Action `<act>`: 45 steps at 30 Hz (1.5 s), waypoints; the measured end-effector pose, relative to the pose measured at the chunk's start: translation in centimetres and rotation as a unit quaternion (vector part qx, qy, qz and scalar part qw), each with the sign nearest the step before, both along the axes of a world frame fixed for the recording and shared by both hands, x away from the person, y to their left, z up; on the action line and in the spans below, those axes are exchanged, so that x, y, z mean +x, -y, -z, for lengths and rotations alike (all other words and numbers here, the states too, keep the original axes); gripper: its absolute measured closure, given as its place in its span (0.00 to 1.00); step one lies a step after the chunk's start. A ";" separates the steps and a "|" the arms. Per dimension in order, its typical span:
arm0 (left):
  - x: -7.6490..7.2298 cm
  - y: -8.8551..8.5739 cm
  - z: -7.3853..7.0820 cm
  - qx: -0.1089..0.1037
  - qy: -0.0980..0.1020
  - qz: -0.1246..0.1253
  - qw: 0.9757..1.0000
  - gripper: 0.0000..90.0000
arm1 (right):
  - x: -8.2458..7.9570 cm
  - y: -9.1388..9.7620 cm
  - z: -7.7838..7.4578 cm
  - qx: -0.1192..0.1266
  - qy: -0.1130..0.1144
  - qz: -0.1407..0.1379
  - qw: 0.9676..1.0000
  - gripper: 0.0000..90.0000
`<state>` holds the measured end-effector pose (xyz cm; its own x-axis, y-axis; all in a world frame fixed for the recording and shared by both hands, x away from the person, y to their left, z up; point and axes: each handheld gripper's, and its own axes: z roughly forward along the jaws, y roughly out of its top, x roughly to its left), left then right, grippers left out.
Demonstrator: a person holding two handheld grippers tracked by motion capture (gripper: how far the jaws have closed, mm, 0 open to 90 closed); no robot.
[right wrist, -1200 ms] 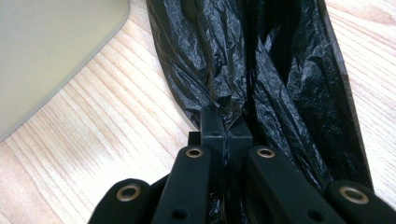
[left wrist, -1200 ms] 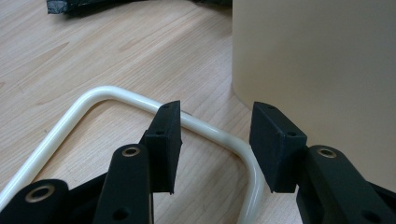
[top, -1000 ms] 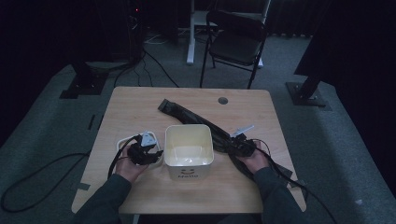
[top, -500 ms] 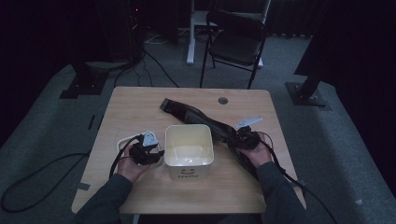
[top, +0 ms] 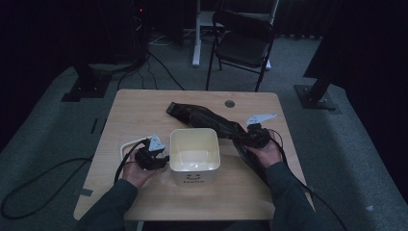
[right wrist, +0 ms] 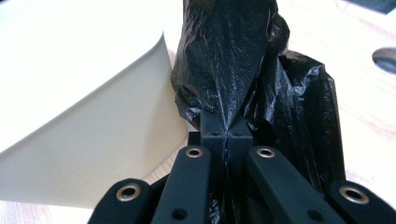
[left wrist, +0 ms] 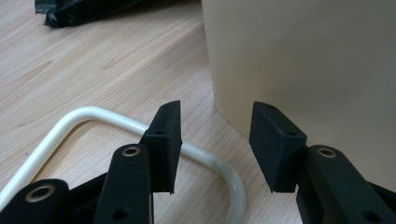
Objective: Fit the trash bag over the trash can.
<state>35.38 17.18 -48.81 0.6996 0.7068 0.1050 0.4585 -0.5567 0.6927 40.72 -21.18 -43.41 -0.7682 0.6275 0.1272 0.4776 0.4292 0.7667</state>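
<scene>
A cream square bin (top: 194, 149) marked "Hello" stands near the middle of the wooden table (top: 144, 110); its wall (left wrist: 299, 60) also rises in the left gripper view. A black plastic bag (top: 207, 120) lies stretched from behind the bin toward the right. My right gripper (top: 253, 134) is shut on a pinched fold of that bag (right wrist: 233, 60), lifted beside the bin's rim (right wrist: 93, 116). My left gripper (top: 161, 159) rests at the bin's left side, its jaws (left wrist: 215, 140) open with nothing between them, over the bin's white wire handle (left wrist: 93, 116).
A black folding chair (top: 243, 43) stands beyond the far edge of the table. A round cable hole (top: 229, 103) sits near the table's far right. Stand bases (top: 317, 96) and cables (top: 29, 192) lie on the grey floor around.
My right gripper has risen with the bag's end in it, pulling that end up off the table. The left gripper has stayed where it was.
</scene>
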 end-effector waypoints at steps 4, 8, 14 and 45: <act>0.0 0.2 -0.1 0.004 0.004 0.002 1.000 0.61 | 0.0 -0.1 -0.9 0.013 0.007 -0.005 1.000 1.00; 0.0 0.1 0.0 0.002 0.003 0.001 1.000 0.61 | 0.0 -0.3 -1.7 0.026 0.014 -0.010 1.000 1.00; 0.1 0.3 0.0 0.000 0.002 0.001 1.000 0.61 | 0.1 -0.8 -2.6 0.038 0.021 -0.016 0.999 1.00; 0.6 2.3 0.1 -0.003 0.003 0.026 1.000 0.62 | 0.2 -5.3 -7.7 0.076 0.066 -0.060 0.993 1.00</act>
